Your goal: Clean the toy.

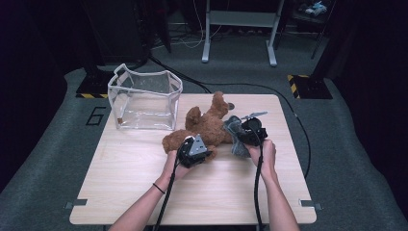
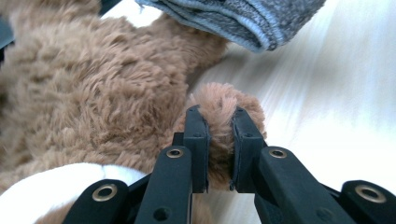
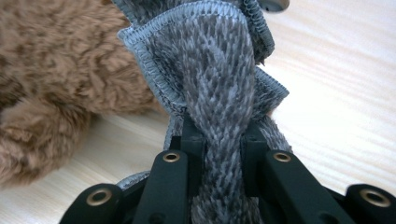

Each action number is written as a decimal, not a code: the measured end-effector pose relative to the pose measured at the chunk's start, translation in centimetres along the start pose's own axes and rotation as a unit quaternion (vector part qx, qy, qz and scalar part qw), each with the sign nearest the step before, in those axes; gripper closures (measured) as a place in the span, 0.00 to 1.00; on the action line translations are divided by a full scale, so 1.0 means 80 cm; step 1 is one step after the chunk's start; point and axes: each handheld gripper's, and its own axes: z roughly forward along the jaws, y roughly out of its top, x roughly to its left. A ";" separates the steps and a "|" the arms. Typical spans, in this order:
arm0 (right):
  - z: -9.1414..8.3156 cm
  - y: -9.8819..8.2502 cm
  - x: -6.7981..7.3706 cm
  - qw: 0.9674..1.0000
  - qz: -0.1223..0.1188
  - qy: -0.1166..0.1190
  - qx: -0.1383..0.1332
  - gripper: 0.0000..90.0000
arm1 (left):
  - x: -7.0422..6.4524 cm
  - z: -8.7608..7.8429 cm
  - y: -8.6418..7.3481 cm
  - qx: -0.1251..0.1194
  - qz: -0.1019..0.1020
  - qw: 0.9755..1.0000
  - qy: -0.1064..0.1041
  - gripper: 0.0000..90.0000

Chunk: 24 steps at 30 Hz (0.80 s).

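One camera hangs high on the person's side, looking forward and down over the whole table (image 1: 144,192), with the floor beyond in sight. It stands well back, so everything reads small.

The second rides the left gripper (image 2: 219,126), looking along its jaws from very close at the bear (image 2: 93,84), with the table behind.

The third rides the right gripper (image 3: 219,135), just as close, facing the grey cloth (image 3: 215,70).

Both close views share the bear's fur, the cloth and the pale tabletop; the high view takes in all of these together.
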 end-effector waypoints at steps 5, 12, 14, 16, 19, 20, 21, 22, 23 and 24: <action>-0.013 0.008 0.011 1.000 -0.014 -0.003 -0.008 0.86 | 0.011 -0.018 -0.004 -0.023 -0.055 0.998 -0.013 0.88; -0.008 0.017 0.022 1.000 -0.027 0.004 -0.011 0.86 | 0.028 -0.040 -0.010 -0.023 -0.094 0.995 0.017 0.82; -0.006 0.016 0.024 1.000 -0.022 0.004 -0.009 0.86 | 0.031 -0.045 -0.009 -0.024 -0.109 0.993 0.030 0.68; -0.003 0.015 0.024 1.000 -0.025 0.005 -0.008 0.86 | 0.033 -0.053 -0.008 -0.022 -0.117 0.991 0.056 0.51; -0.002 0.014 0.023 1.000 -0.025 0.004 -0.006 0.86 | 0.040 -0.068 -0.010 -0.028 -0.136 0.987 0.075 0.39; -0.002 0.013 0.022 1.000 -0.026 0.005 -0.008 0.85 | 0.042 -0.073 -0.010 -0.024 -0.141 0.986 0.085 0.36; -0.003 0.013 0.022 1.000 -0.025 0.005 -0.008 0.85 | 0.045 -0.079 -0.011 -0.025 -0.146 0.984 0.096 0.33; -0.004 0.014 0.022 1.000 -0.027 0.004 -0.011 0.86 | 0.050 -0.084 -0.013 -0.030 -0.154 0.982 0.104 0.29; -0.004 0.014 0.022 1.000 -0.026 0.005 -0.010 0.85 | 0.055 -0.089 -0.015 -0.027 -0.162 0.980 0.114 0.28; -0.005 0.015 0.022 1.000 -0.027 0.003 -0.010 0.85 | 0.060 -0.093 -0.017 -0.020 -0.169 0.977 0.126 0.26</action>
